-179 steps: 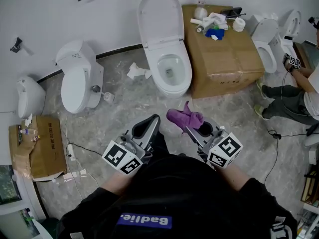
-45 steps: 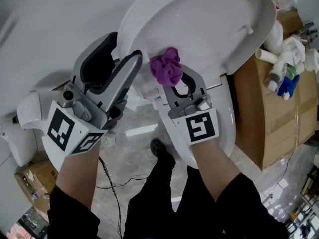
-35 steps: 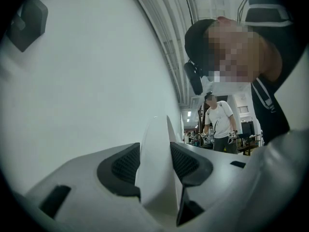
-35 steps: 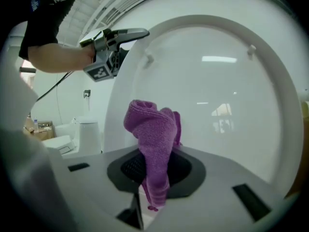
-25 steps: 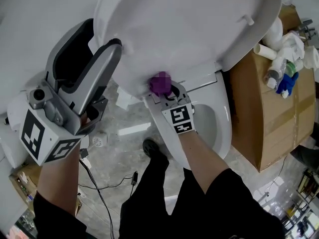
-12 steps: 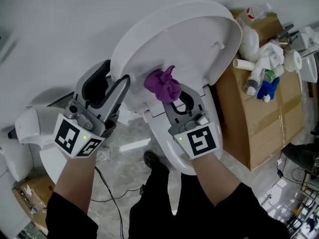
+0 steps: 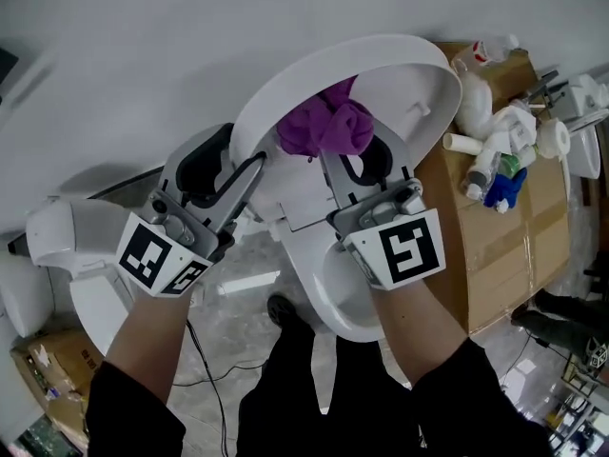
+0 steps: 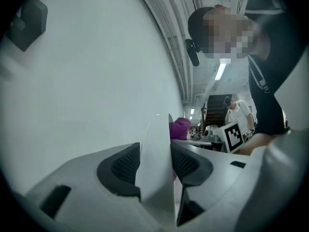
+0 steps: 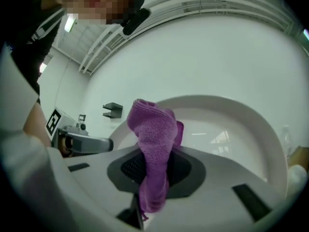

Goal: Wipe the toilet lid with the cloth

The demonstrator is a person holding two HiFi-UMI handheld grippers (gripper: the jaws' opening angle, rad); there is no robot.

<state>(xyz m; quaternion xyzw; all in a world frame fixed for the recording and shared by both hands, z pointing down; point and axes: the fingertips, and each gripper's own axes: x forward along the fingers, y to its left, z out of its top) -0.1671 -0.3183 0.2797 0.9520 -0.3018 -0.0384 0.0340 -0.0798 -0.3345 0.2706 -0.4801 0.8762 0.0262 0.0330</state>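
Note:
The white toilet lid (image 7: 381, 69) stands raised, its inner face towards me. My left gripper (image 7: 249, 168) is shut on the lid's left rim (image 8: 157, 170), which fills the gap between its jaws. My right gripper (image 7: 354, 155) is shut on a purple cloth (image 7: 326, 124), bunched against the lid's inner face near its middle. In the right gripper view the cloth (image 9: 155, 149) sticks up from between the jaws, with the lid (image 9: 231, 129) curving behind it. The bowl (image 7: 328, 288) lies below the right gripper.
A cardboard box (image 7: 514, 227) stands right of the toilet, with bottles and rolls (image 7: 500, 155) piled on top. Another white toilet (image 7: 71, 255) sits at the left. A black cable (image 7: 214, 379) runs over the grey floor. A white wall stands behind.
My right gripper has carried the purple cloth up the lid's inner face, from near the hinge to its middle. The left gripper keeps its hold on the lid's left rim.

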